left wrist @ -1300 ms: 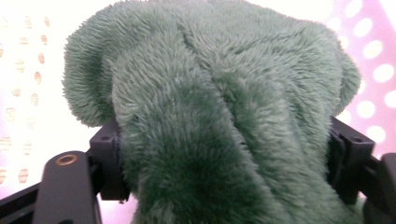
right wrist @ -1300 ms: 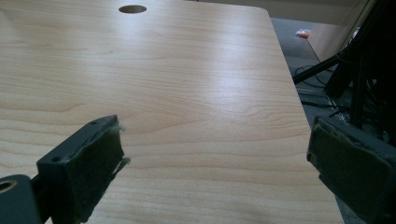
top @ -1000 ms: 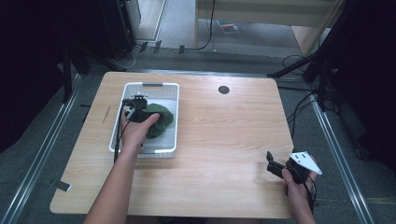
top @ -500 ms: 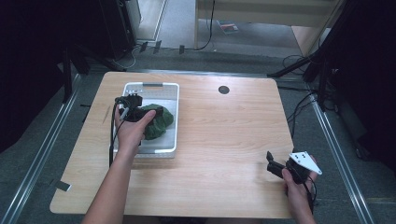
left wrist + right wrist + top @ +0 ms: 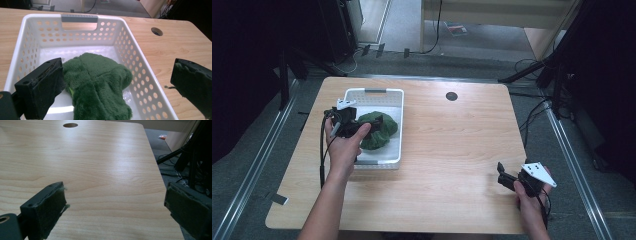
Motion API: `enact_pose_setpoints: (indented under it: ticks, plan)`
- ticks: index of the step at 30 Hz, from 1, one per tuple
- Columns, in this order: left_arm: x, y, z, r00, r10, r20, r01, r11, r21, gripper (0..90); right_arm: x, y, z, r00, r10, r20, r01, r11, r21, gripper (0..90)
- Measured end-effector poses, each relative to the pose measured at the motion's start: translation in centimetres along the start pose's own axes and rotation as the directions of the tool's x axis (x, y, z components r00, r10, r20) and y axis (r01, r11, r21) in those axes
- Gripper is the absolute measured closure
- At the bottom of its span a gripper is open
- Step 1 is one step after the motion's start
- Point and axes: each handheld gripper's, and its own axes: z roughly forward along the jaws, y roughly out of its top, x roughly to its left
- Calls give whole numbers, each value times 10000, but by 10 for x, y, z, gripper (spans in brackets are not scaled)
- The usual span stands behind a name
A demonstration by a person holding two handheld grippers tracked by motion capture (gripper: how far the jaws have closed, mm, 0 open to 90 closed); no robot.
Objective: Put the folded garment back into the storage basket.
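Note:
A dark green plush cloth [image 5: 377,131] lies bunched in the white perforated basket [image 5: 384,95] at the table's left. My left gripper [image 5: 343,120] hovers over the basket's left side. In the left gripper view its jaws have just been opening and now stand wide. The cloth [image 5: 97,85] lies below and between them in the basket [image 5: 80,18], with neither pad pressing on it. My right gripper [image 5: 504,177] rests near the table's front right corner. In the right gripper view it [image 5: 115,207] is open over bare wood.
A round cable hole [image 5: 451,96] sits at the back middle of the wooden table [image 5: 452,150]. Dark stands and cables crowd the floor at the right. The table's right edge [image 5: 160,182] runs close beside the right gripper.
The left hand has drawn left off the green cloth and lifted a little. The cloth stays in the basket. The right hand has kept still.

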Motion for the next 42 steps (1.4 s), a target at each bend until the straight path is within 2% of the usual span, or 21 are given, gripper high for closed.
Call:
enact_pose_setpoints:
  ticks: [5, 8, 10, 18, 22, 27, 30, 34, 40, 42]
  plan:
    - [2, -9, -12, 9998, 190, 109, -186, 9992, -357, 0, 0, 0, 0, 10000, -12, -8, 12, 10000, 7, 41]
    - [3, -18, -21, 9983, 420, 405, -394, 9973, -621, 0, 0, 0, 0, 10000, -1, 2, 1, 10000, 3, 41]
    - [5, -25, -25, 9979, 385, 513, -351, 9972, -659, 0, 0, 0, 0, 10000, -23, 3, 23, 10000, 6, 42]
    - [22, -48, -43, 9991, 206, 373, -172, 9958, -902, 0, 1, 0, 0, 10000, -73, 36, 73, 10000, 29, 43]
    - [32, -60, -55, 9994, 168, 291, -129, 9916, -1288, 0, 1, 0, 0, 10000, -68, 44, 68, 10000, 21, 44]
    - [49, -77, -71, 10000, -25, 45, 33, 9824, -1868, 0, 1, 0, 0, 9999, -102, 55, 102, 9999, 29, 45]
    - [61, -89, -79, 9999, -33, -168, -2, 9784, -2068, 0, 1, 0, 0, 9999, -122, 30, 122, 9999, 56, 45]
    - [77, -103, -86, 9977, -45, -676, -97, 9778, -2092, 0, 1, 0, 0, 9999, -145, 46, 145, 9999, 47, 45]
    - [104, -129, -92, 9920, -477, -1165, 213, 9757, -2179, 0, 1, 0, 0, 9999, -120, 51, 120, 9999, 49, 45]
    - [113, -137, -94, 9877, -570, -1455, 247, 9764, -2147, 0, 1, 0, 0, 10000, -74, 23, 73, 10000, 48, 46]
